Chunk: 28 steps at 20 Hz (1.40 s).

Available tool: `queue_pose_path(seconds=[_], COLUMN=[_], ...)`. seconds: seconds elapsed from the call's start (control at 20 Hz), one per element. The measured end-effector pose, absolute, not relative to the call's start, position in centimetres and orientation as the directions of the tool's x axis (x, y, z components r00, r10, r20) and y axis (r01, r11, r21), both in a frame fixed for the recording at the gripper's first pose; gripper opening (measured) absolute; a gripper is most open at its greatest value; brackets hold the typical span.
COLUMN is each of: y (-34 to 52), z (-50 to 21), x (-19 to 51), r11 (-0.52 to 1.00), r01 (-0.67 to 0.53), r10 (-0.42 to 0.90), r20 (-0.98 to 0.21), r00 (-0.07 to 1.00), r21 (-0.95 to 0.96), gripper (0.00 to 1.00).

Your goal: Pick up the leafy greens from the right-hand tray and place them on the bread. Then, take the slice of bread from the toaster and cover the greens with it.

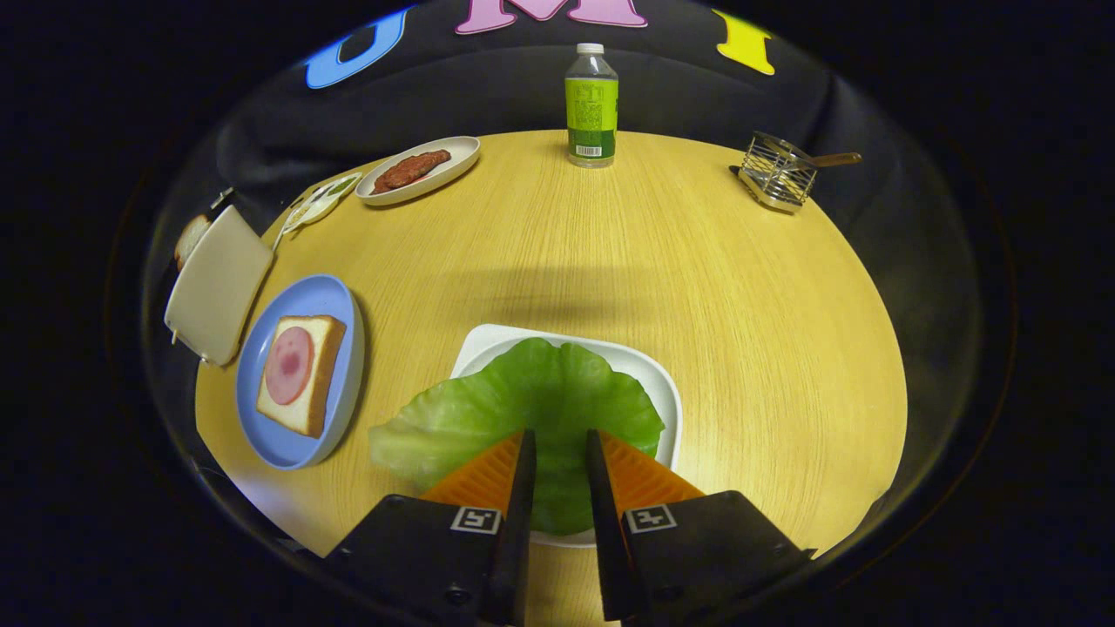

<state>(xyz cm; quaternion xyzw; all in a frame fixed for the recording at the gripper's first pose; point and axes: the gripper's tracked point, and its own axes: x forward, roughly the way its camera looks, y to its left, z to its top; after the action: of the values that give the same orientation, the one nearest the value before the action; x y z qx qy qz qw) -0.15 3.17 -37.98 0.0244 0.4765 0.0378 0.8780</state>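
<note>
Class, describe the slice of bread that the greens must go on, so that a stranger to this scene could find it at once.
Start at the round wooden table. Left of the gripper, whose open fingers straddle the lettuce leaf on the white tray, lies a blue plate beside the cream toaster. The bread on it is the square slice topped with a pink round of ham.

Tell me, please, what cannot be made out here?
- Whether the gripper touches the greens: its fingers cover that spot.
- The white tray: greens and fingers hide most of it.
- The toaster's bread: mostly behind the toaster.
- The bottle label: too small.
</note>
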Motion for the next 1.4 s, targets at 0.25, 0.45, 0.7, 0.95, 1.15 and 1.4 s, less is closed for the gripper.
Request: queue_pose_path(seconds=[0.25,0.45,0.7,0.95,1.15,1.4], y=[2.6,3.6,4.2,4.3,4.7,4.4], z=[-36.3,-36.3,-38.1,-38.7,-38.7,-38.7], x=[0.3,0.5,0.4,0.6,0.5,0.6], r11=[0.986,0.972,0.943,0.924,0.919,0.926], r01=[-0.130,-0.216,-0.332,-0.382,-0.394,-0.378], r10=[0.162,0.208,0.214,0.226,0.230,0.221], r20=[-0.790,-0.772,-0.787,-0.794,-0.797,-0.797], r00=[0.592,0.600,0.579,0.564,0.558,0.562], r21=[0.105,0.094,0.012,-0.008,-0.010,-0.010], gripper=[0.84,0.97,1.00,0.99,0.76,0.34])
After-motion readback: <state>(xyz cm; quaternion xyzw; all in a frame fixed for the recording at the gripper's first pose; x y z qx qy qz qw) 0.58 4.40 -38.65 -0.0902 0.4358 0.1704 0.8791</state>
